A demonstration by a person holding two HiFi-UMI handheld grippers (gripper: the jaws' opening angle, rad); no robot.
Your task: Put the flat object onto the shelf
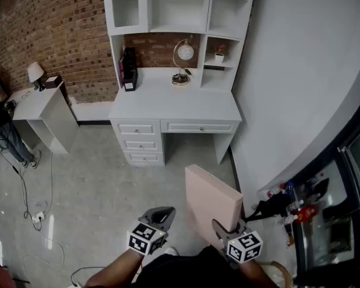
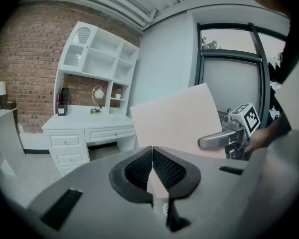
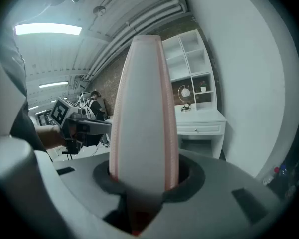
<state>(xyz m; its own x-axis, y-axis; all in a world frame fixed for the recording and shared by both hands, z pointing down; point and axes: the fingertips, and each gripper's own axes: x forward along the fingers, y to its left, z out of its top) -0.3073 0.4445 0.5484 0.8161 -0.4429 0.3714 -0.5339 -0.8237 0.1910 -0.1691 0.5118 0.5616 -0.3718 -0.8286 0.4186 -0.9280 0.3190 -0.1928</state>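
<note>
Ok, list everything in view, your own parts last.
board: one, pink, upright in the right hand-held gripper
desk: one, white, against the brick wall
shelf unit: one, white, atop the desk
round ornament: one, white and gold, on the desk
plant: one, small, red-topped, low right shelf
box: one, black, desk's back left
side table: one, white, far left
lamp: one, white shade, on the side table
person: one, dark clothes, left edge
left hand-held gripper: one, grey, shut, empty
right hand-held gripper: one, grey, shut on the board
</note>
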